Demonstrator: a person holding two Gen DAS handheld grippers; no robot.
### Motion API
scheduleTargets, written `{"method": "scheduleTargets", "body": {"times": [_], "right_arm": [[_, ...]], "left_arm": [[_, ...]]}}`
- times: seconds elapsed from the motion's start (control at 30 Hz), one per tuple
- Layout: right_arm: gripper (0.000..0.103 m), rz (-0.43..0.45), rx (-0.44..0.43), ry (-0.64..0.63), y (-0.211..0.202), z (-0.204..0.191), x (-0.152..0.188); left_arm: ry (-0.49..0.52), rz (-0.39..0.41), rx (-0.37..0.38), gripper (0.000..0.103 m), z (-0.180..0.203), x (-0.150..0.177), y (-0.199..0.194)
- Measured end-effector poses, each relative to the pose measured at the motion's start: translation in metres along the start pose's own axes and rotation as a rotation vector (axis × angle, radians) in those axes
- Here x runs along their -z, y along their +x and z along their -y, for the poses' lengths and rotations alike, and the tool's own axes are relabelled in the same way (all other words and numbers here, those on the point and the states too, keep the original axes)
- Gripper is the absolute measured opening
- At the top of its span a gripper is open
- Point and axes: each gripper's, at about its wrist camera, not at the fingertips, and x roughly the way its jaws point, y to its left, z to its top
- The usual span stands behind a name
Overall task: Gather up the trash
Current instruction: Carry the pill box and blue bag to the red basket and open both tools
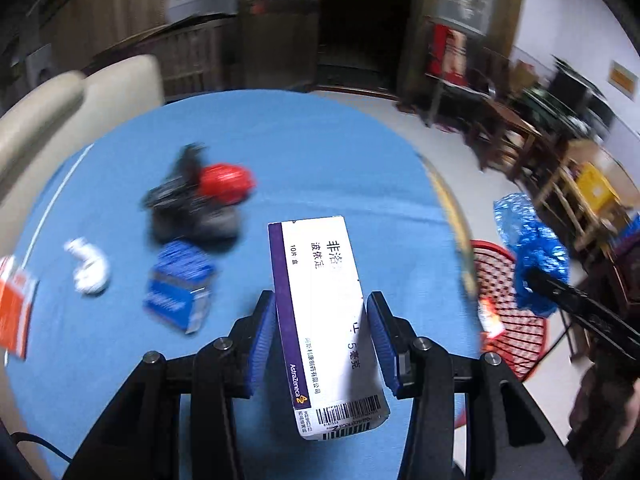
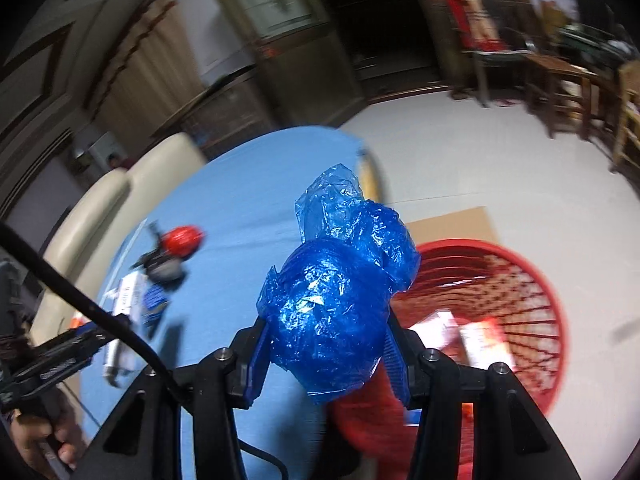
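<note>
My left gripper (image 1: 322,300) is shut on a white and purple medicine box (image 1: 320,300), held above the blue tablecloth (image 1: 320,152). My right gripper (image 2: 326,320) is shut on a crumpled blue plastic bag (image 2: 340,304), which hangs near the table's right edge, partly over the red mesh basket (image 2: 532,280) on the floor. That bag (image 1: 532,248) and the right gripper's arm also show at the right of the left wrist view, above the basket (image 1: 508,292). The basket holds some white and orange packaging.
On the cloth lie a red ball with a dark crumpled item (image 1: 200,200), a blue packet (image 1: 178,284), a white wad (image 1: 90,266) and an orange and white box (image 1: 14,312). Cream chairs (image 1: 80,96) stand behind the table; wooden furniture (image 1: 520,136) fills the right.
</note>
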Motion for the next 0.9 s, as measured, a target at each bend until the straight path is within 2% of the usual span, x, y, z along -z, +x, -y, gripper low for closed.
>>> {"method": "scheduleTargets", "body": {"times": [0.2,0.37,0.43,0.47,0.5,0.57,0.67,0.73,0.9], "right_arm": [[0.052,-0.023,0.103,0.066,-0.002,0.058,0.004],[0.054,-0.054,0.123,0.111,0.003,0.085,0.012],[0.058,-0.07,0.133,0.122,0.006,0.092,0.014],[0.064,-0.075,0.137,0.13,0.007,0.097,0.015],[0.074,-0.085,0.139,0.141,0.008,0.101,0.015],[0.078,-0.088,0.15,0.155,0.009,0.103,0.017],[0.08,-0.048,0.172,0.176,0.0,0.115,0.015],[0.08,0.007,0.163,0.22,-0.014,0.124,0.013],[0.08,0.122,0.196,0.236,-0.047,0.133,-0.004]], "left_arm": [[0.101,-0.001,0.077,0.048,0.059,-0.013,0.006],[0.167,-0.002,0.126,0.048,0.101,-0.023,0.014],[0.189,-0.002,0.144,0.048,0.115,-0.026,0.017],[0.196,-0.004,0.154,0.048,0.121,-0.028,0.019],[0.201,-0.007,0.166,0.048,0.126,-0.029,0.021],[0.214,-0.013,0.194,0.048,0.136,-0.028,0.024],[0.23,-0.042,0.215,0.048,0.149,-0.028,0.034],[0.25,-0.04,0.212,0.048,0.158,-0.028,0.037],[0.251,-0.066,0.23,0.048,0.166,-0.024,0.047]]}}
